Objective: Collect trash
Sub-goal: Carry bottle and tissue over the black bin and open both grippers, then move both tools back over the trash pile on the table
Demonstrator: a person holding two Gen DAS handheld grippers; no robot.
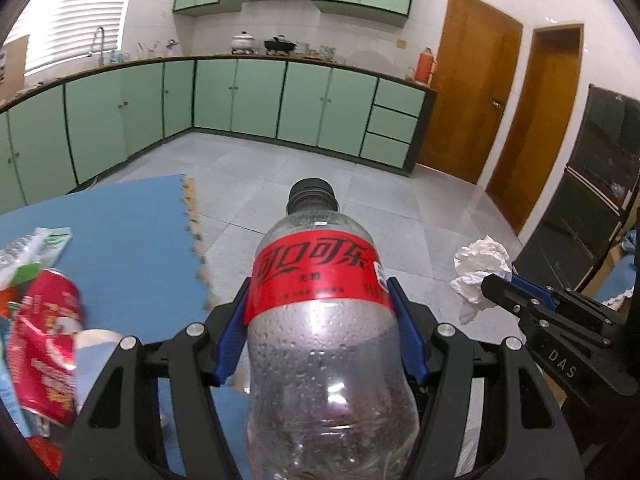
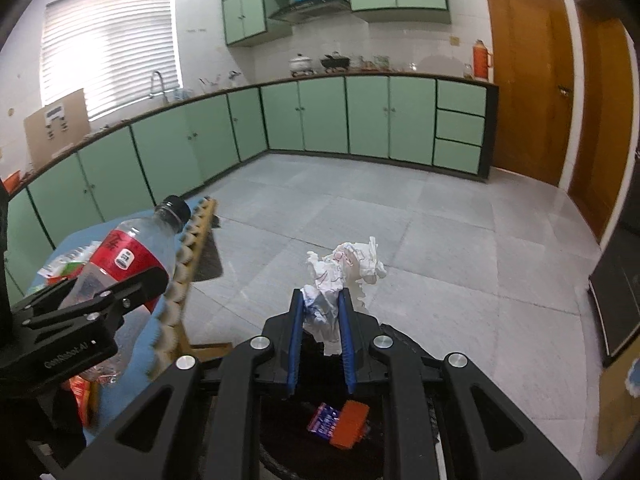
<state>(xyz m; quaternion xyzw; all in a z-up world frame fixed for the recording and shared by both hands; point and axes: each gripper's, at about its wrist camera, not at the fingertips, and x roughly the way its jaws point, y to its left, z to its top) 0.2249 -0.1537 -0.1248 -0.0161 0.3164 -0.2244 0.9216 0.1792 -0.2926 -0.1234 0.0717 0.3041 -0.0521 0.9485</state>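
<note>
My left gripper is shut on a clear plastic cola bottle with a red label and black cap, held up over the edge of a blue mat. The bottle also shows in the right wrist view. My right gripper is shut on a crumpled white tissue, held above a black bin. The tissue also shows in the left wrist view, at the right gripper's tip. A red wrapper and a green-white packet lie on the mat at left.
An orange and blue packet lies in the bin below my right gripper. Grey tile floor stretches ahead to green kitchen cabinets. Wooden doors stand at the right, a dark cabinet beside them.
</note>
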